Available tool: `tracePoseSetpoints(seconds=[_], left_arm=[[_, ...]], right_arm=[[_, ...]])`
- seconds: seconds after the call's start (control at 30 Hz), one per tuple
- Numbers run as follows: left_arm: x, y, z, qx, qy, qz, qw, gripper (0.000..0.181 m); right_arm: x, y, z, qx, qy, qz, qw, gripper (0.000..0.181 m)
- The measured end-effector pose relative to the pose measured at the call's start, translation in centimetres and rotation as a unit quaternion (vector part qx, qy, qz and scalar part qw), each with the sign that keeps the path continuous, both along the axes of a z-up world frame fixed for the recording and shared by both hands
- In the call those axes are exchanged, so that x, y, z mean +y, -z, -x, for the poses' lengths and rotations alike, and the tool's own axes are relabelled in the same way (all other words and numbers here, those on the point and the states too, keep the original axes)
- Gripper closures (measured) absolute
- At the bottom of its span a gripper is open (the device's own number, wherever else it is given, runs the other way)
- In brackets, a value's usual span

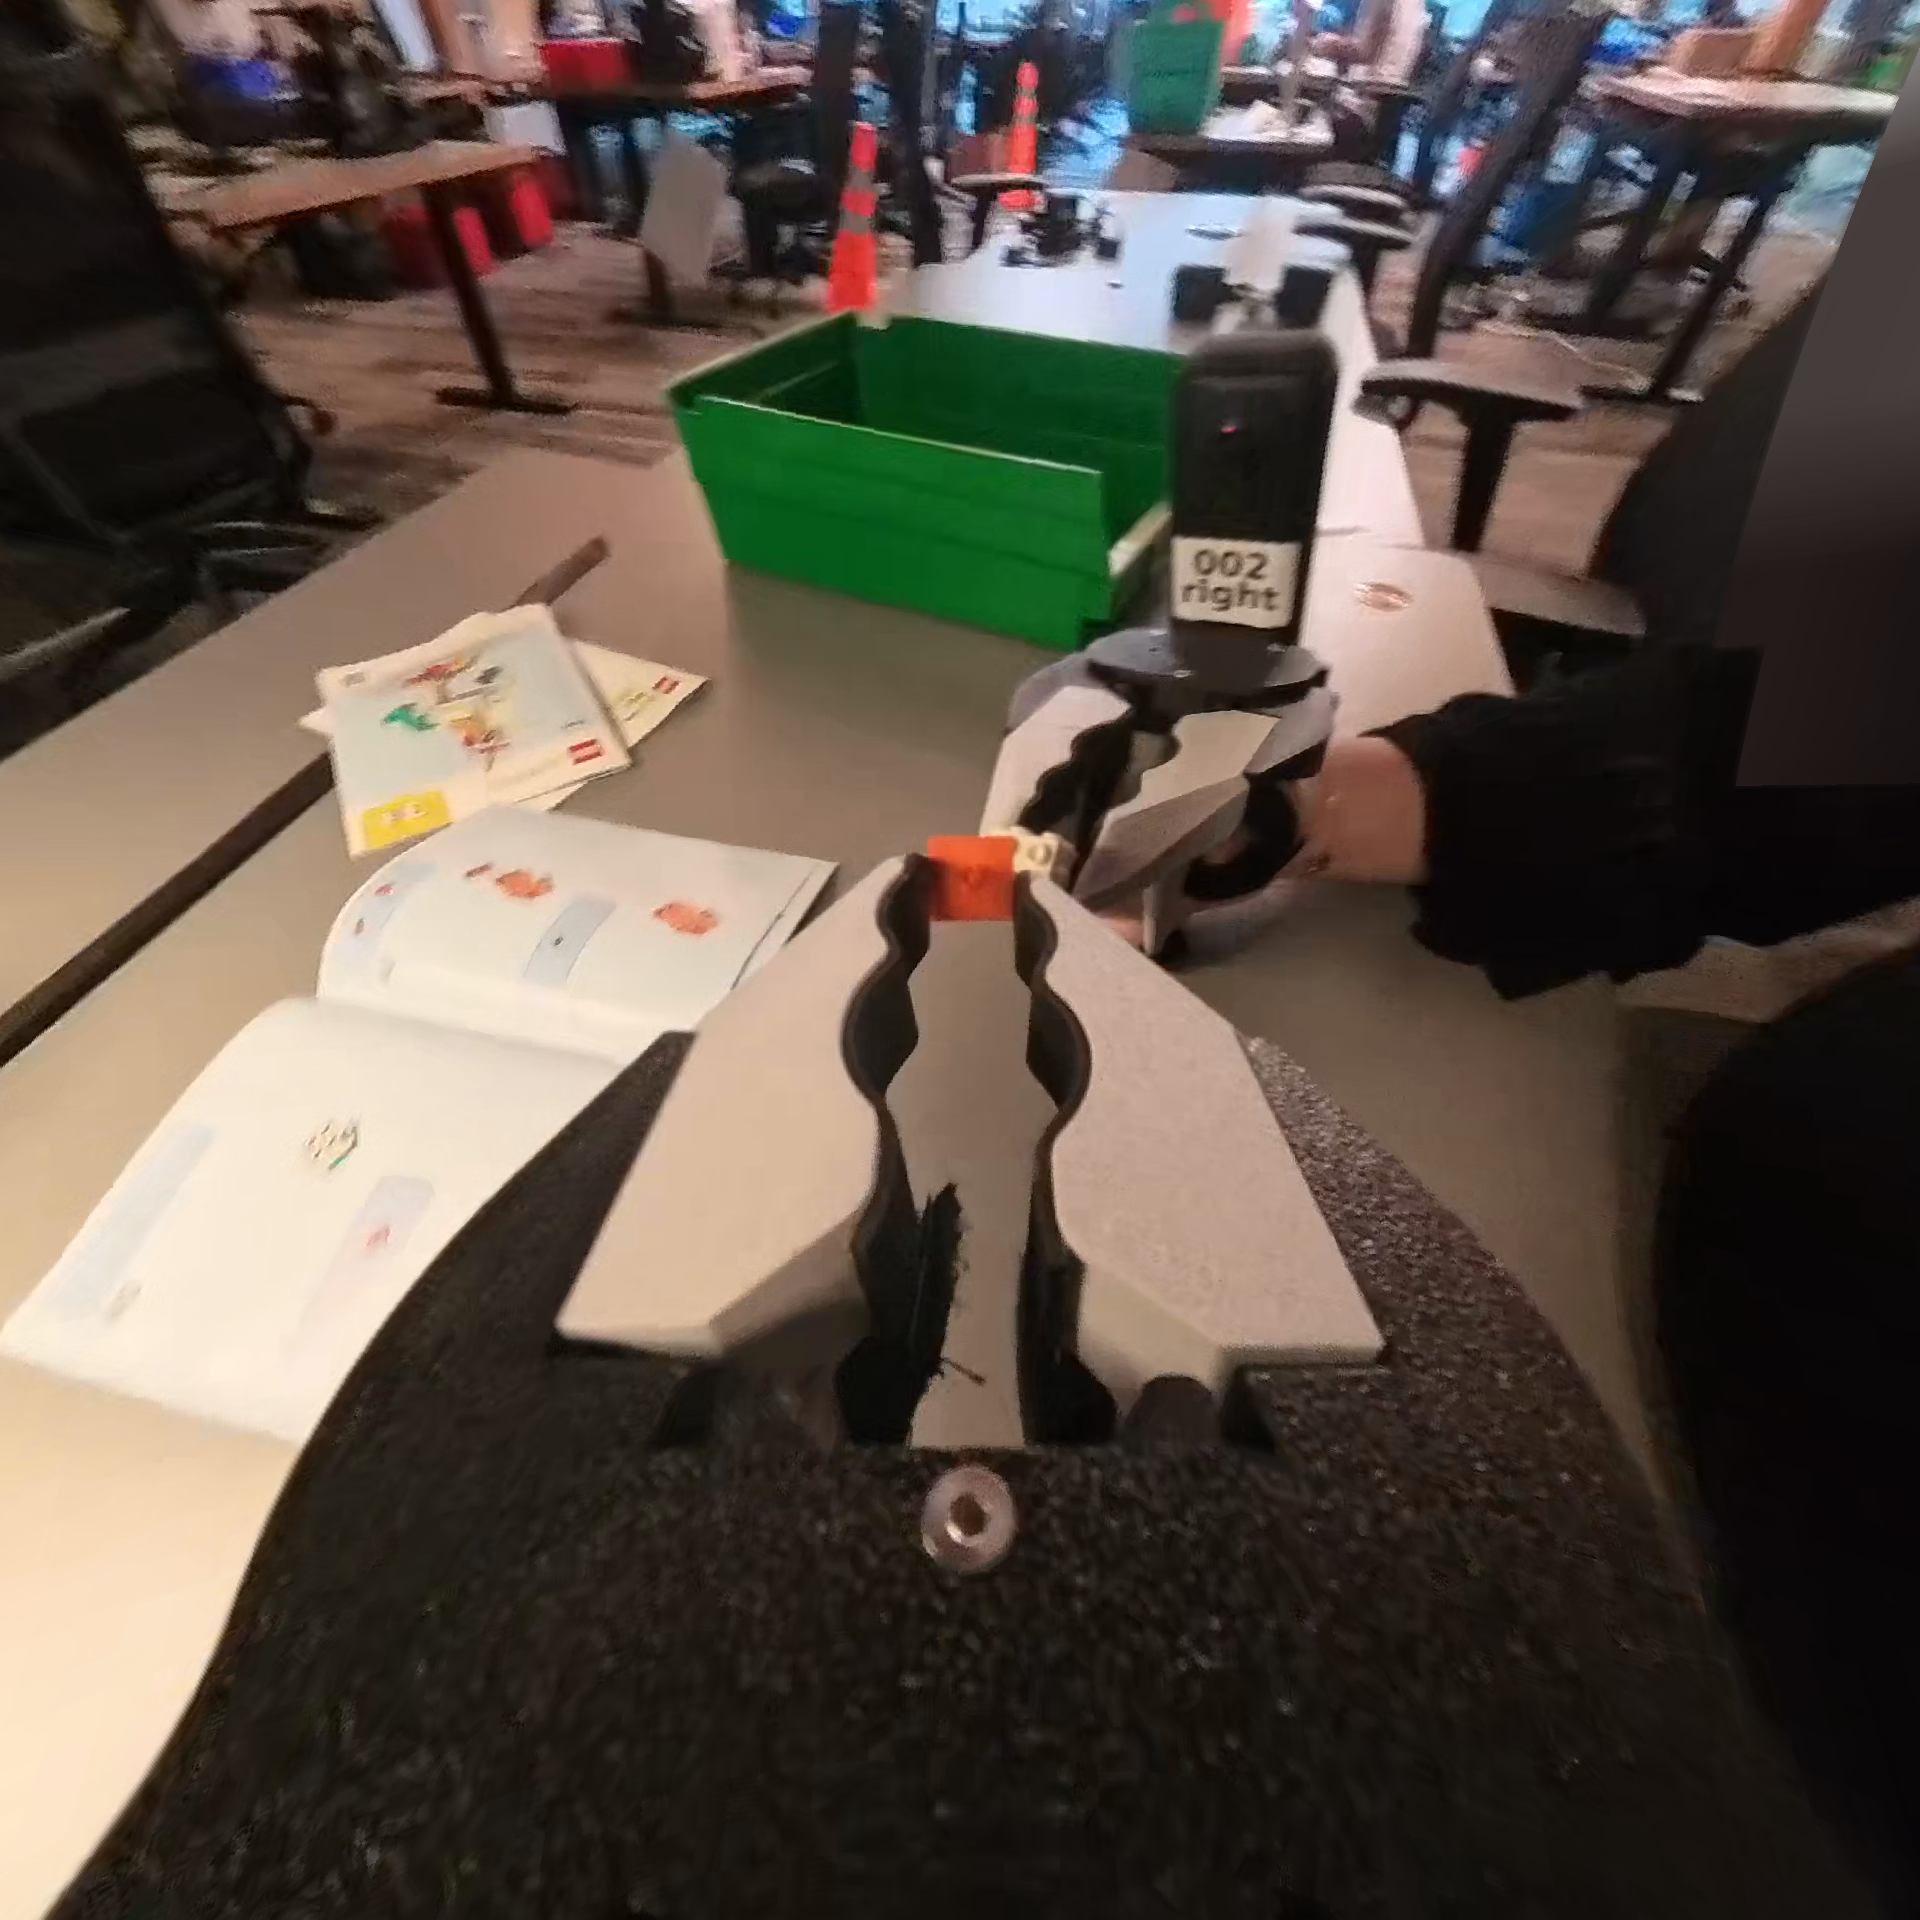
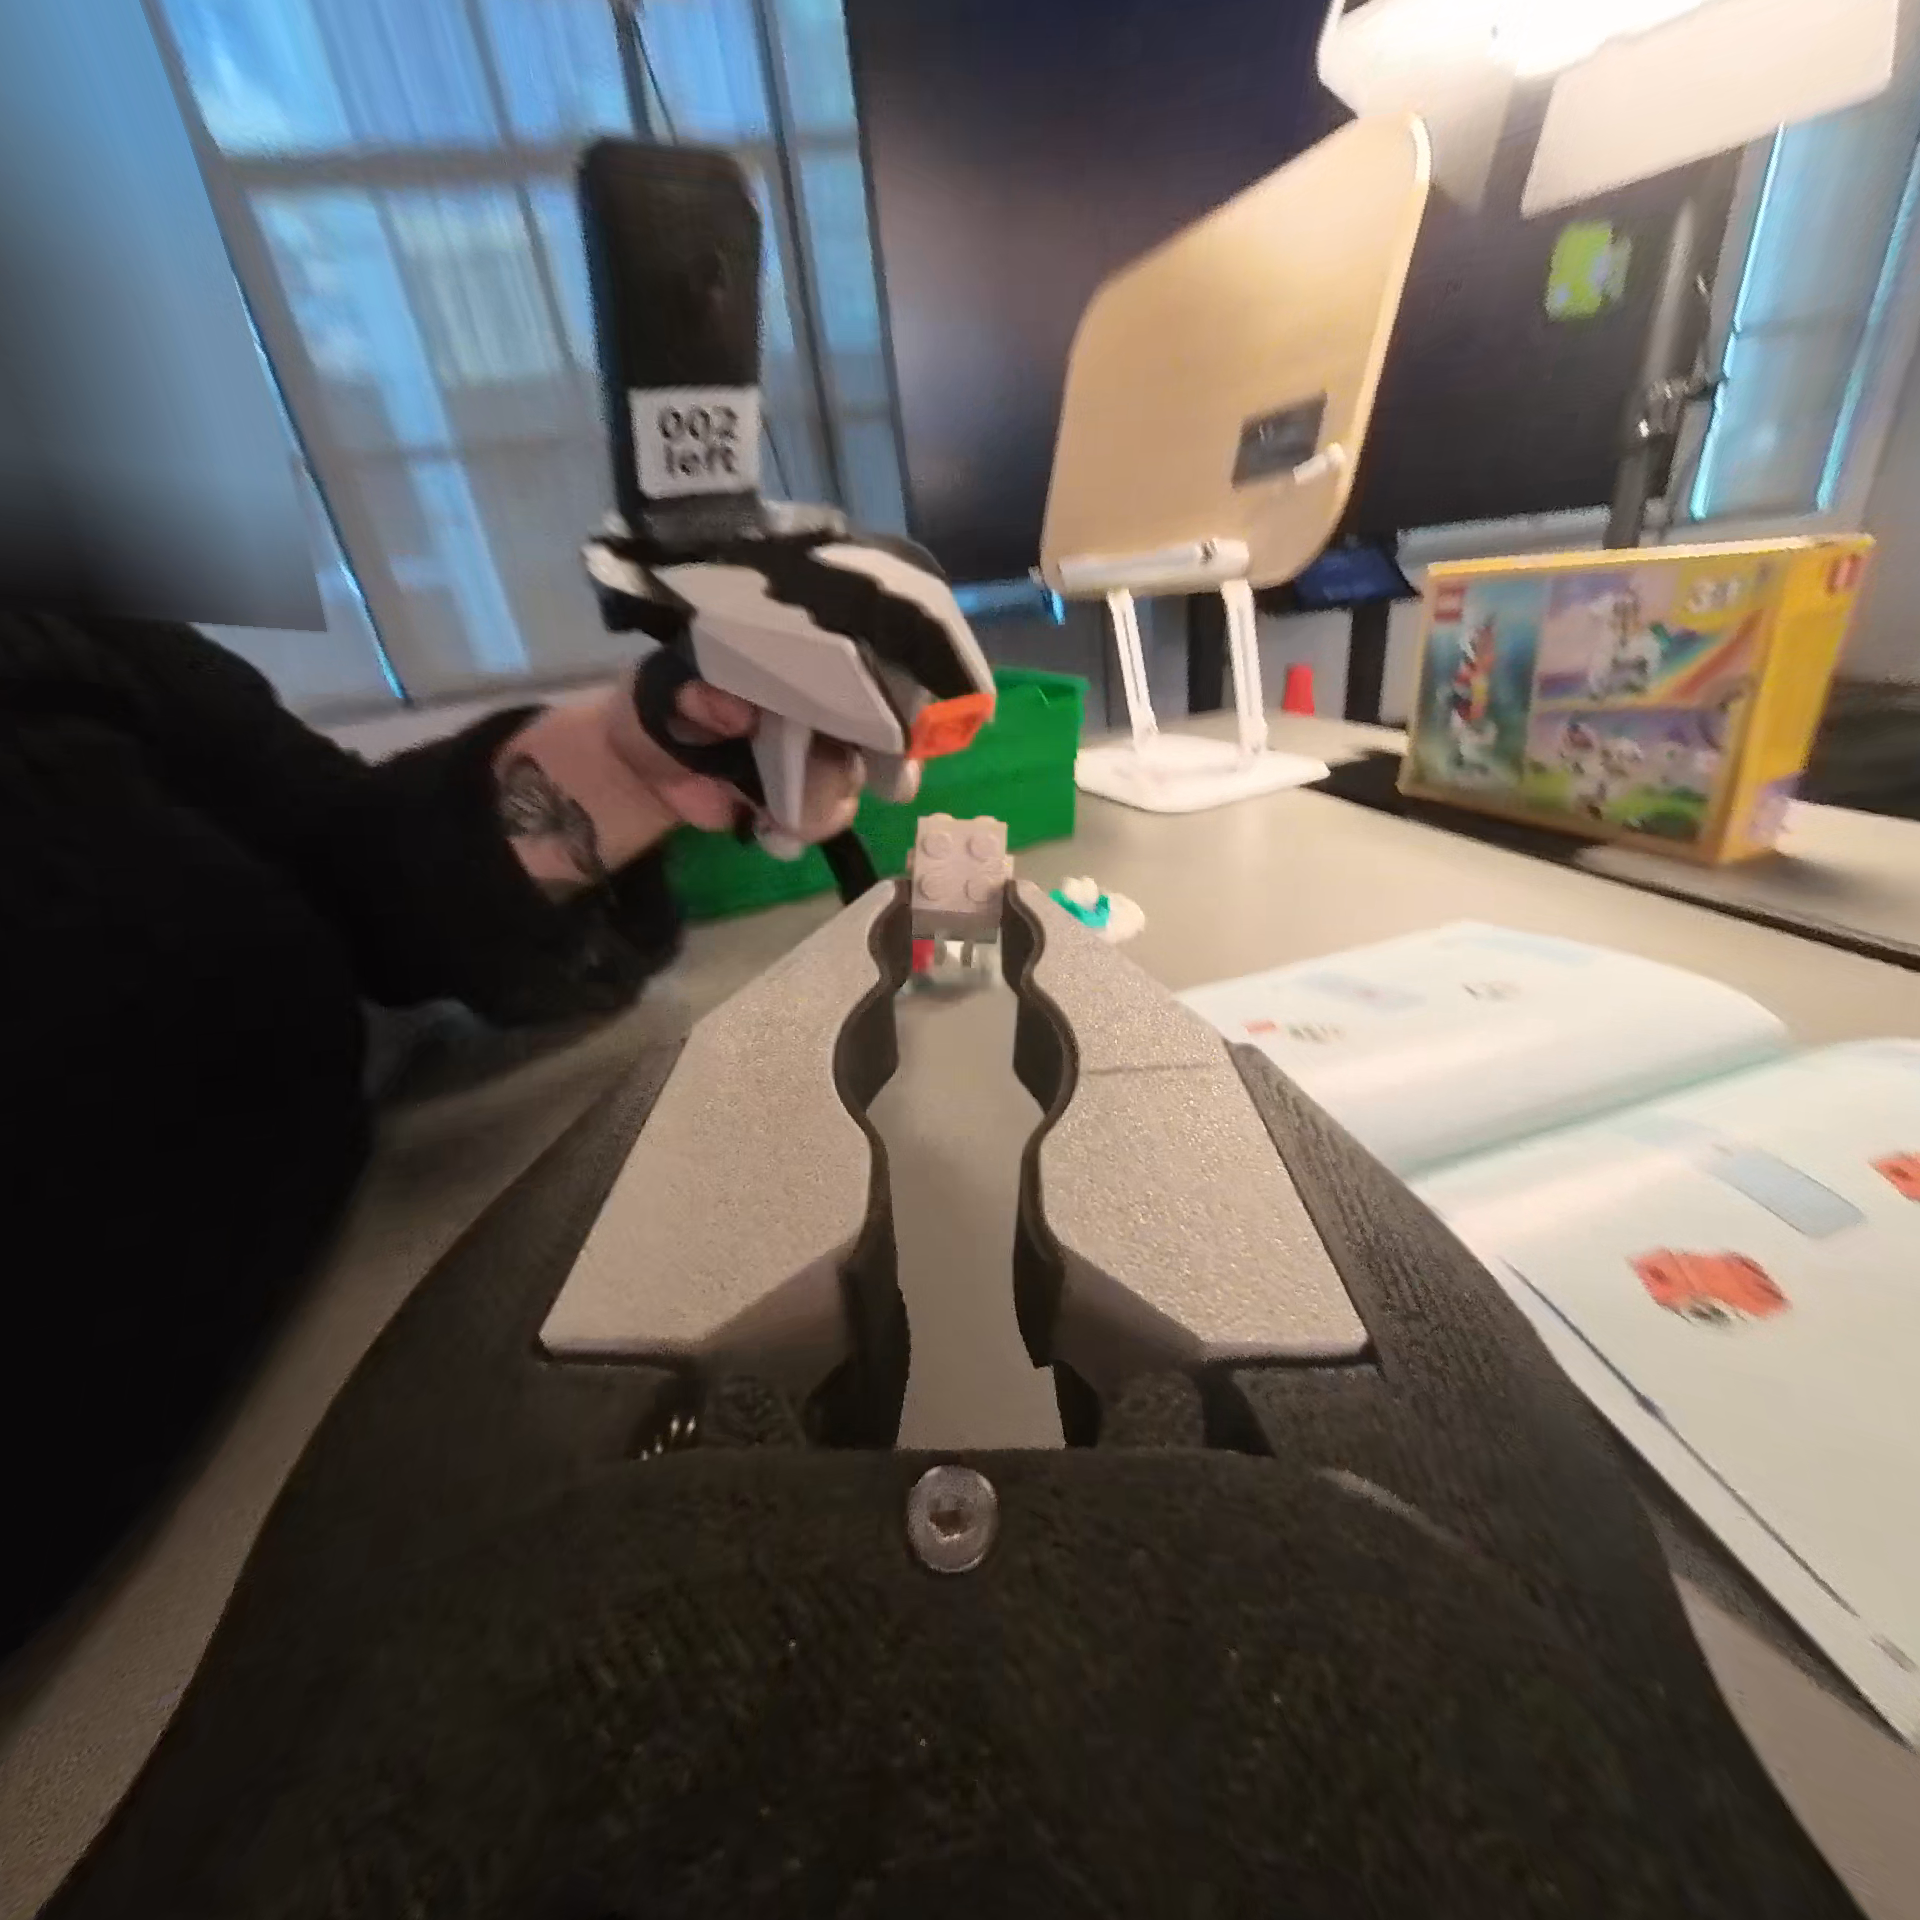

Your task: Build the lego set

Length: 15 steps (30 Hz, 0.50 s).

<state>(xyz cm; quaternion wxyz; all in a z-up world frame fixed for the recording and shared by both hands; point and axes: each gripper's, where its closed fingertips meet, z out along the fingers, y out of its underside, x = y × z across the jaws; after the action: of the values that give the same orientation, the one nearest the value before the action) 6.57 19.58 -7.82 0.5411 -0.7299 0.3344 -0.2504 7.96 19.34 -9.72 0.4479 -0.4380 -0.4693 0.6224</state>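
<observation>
Two things sit on the grey counter (image 1: 810,665), a green bin (image 1: 914,488) and an open instruction booklet (image 1: 436,997), while above it the left gripper (image 1: 971,883) pinches an orange brick (image 1: 971,878) and the right gripper (image 2: 956,904) clamps a small grey brick assembly (image 2: 958,873).

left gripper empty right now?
No, in the left wrist view the left gripper is shut on an orange brick pinched between its fingertips.
</observation>
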Motion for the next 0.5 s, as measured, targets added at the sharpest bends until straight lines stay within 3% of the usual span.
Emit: tracePoseSetpoints(seconds=[0.17, 0.3, 0.5], left_arm=[[-1.4, -1.3, -1.6, 0.011, 0.088, 0.023, 0.996, 0.168], [-2.7, -2.5, -2.3, -0.029, 0.142, 0.056, 0.988, 0.168], [-2.8, -2.1, -2.5, -0.001, 0.149, 0.071, 0.986, 0.168]], right_arm=[[-2.3, -2.4, -0.2, 0.08, -0.041, 0.01, 0.996, 0.167], [-2.9, -3.2, -0.8, 0.102, -0.055, 0.011, 0.993, 0.167], [-3.3, -3.7, -1.1, 0.109, -0.054, -0.003, 0.993, 0.167]])
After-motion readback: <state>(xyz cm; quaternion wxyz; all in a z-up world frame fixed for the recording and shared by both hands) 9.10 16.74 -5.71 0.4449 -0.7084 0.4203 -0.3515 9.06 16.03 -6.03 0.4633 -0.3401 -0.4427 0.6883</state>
